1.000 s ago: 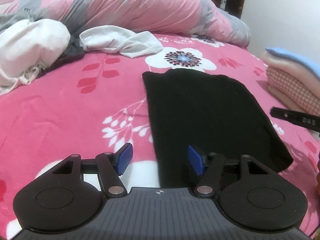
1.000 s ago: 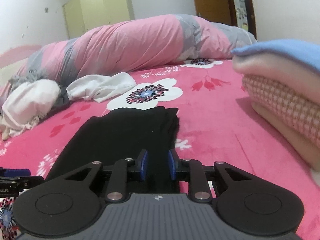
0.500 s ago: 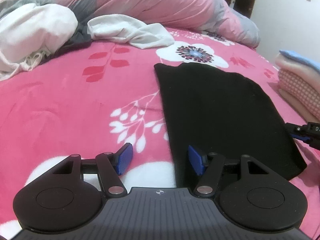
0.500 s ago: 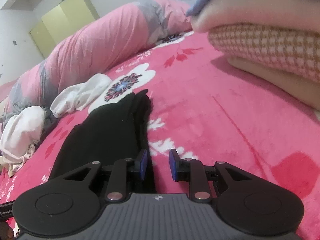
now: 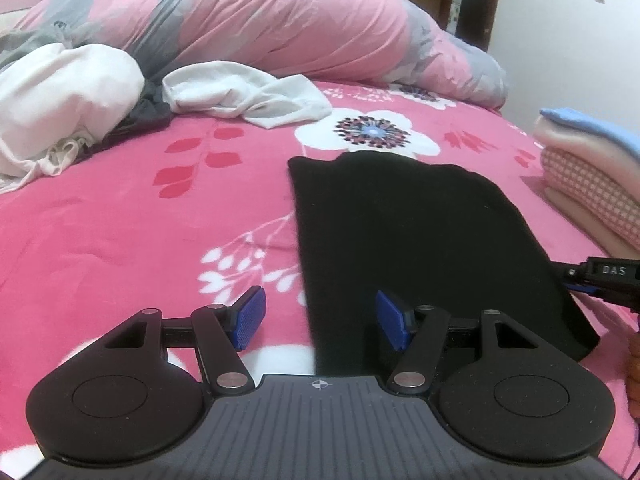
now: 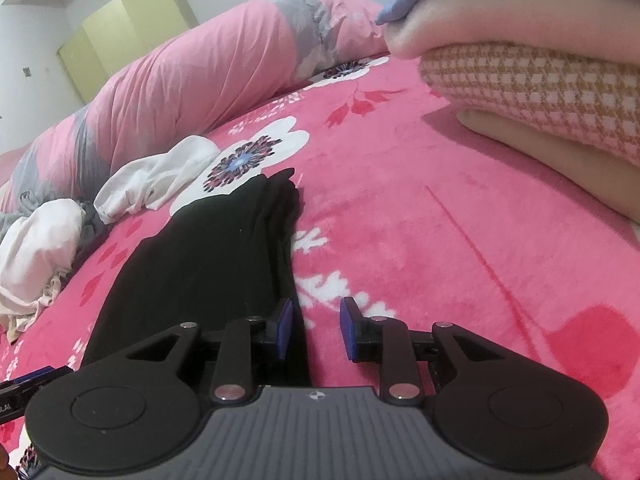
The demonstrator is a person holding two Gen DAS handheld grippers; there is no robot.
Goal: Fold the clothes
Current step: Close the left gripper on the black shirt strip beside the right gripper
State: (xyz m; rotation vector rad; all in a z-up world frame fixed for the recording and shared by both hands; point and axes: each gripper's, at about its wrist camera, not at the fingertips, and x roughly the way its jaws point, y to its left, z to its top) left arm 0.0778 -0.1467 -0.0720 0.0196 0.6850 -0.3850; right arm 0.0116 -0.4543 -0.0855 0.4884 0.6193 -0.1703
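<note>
Lower left tool, gaping, and right tool, narrowly parted and empty, onto near corners of black garment, then pinch together

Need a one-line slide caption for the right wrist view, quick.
Right gripper, jaws open, at the near right edge of a folded black garment on a pink floral bedspread.

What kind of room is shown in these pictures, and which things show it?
Most likely a bedroom. The work surface is a bed with a pink floral blanket, a rolled pink and grey duvet lies along its far side, and a pale yellow wardrobe stands against the wall.
</note>
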